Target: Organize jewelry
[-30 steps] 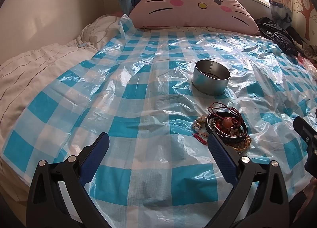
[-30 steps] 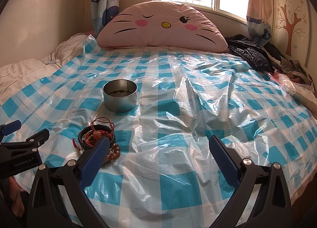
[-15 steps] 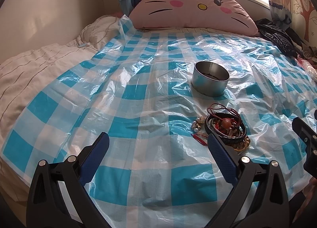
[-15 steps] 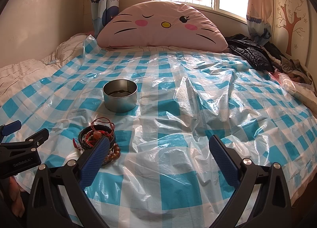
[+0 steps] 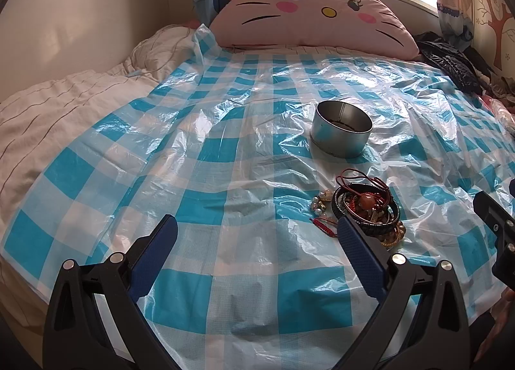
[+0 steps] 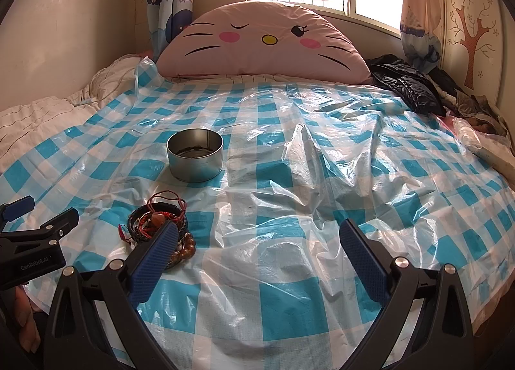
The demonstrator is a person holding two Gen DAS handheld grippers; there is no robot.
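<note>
A tangled heap of jewelry [image 5: 365,205] [image 6: 157,222], with black bangles, red cords and brown beads, lies on the blue-checked plastic sheet. Just behind it stands a round metal tin [image 5: 341,131] [image 6: 195,155], open at the top. My left gripper [image 5: 257,231] hovers open and empty low over the sheet, its right finger partly covering the heap. My right gripper [image 6: 257,234] is also open and empty, with the heap just behind its left finger. In the right wrist view the left gripper [image 6: 22,218] shows at the left edge.
The plastic sheet [image 6: 289,176] is wrinkled and covers a bed. A large pink cat-face pillow [image 6: 264,44] leans at the head. Dark clothes [image 6: 405,83] are piled at the far right. A white striped quilt [image 5: 48,106] lies to the left.
The left wrist view has shifted slightly, with the tin and heap drifting a little down and left in the frame. The right gripper has stayed still. Both stay open.
</note>
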